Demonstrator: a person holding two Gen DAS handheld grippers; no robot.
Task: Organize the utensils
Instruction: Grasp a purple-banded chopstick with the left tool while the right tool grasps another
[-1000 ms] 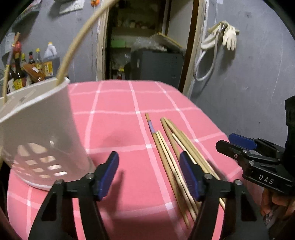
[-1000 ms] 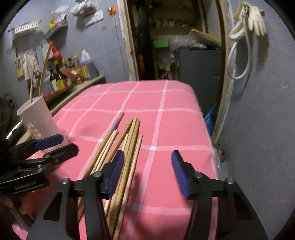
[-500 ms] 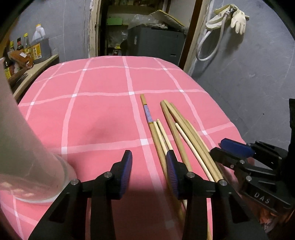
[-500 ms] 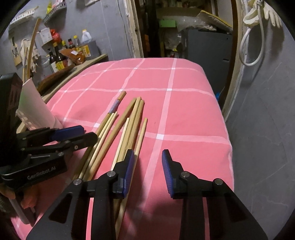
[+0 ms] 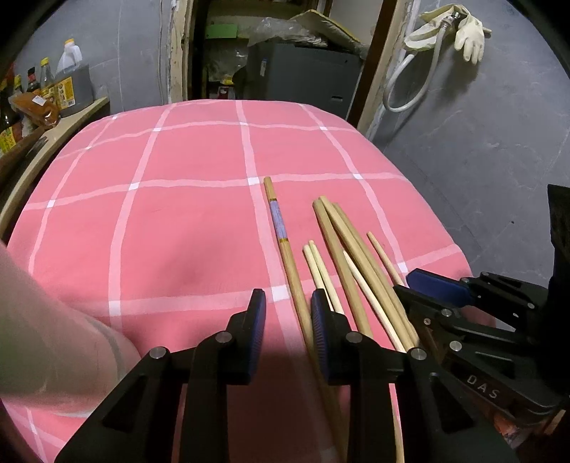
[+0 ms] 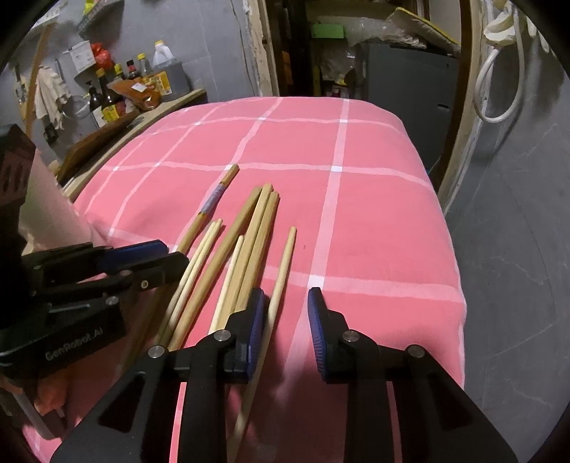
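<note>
Several wooden chopsticks point(image 5: 342, 256) lie side by side on the pink checked tablecloth point(image 5: 178, 213); they also show in the right wrist view point(image 6: 245, 235). The leftmost chopstick point(image 5: 281, 231) has a blue-grey band. My left gripper point(image 5: 288, 313) is open with a narrow gap, low over the cloth, its jaws straddling that banded chopstick. My right gripper point(image 6: 285, 313) is open with a narrow gap, around the near part of the rightmost chopstick point(image 6: 281, 270). The white holder point(image 5: 42, 338) is a blur at the left edge.
Bottles point(image 6: 142, 82) and a wooden board stand on a shelf at the left. A doorway with a dark cabinet point(image 5: 302, 82) is behind the table. A hose and glove point(image 5: 463, 28) hang on the grey wall at right. The table edge drops off at right.
Both grippers have narrowed from wide open and dropped closer to the chopsticks. The left gripper shifted right, away from the white holder, onto the banded chopstick.
</note>
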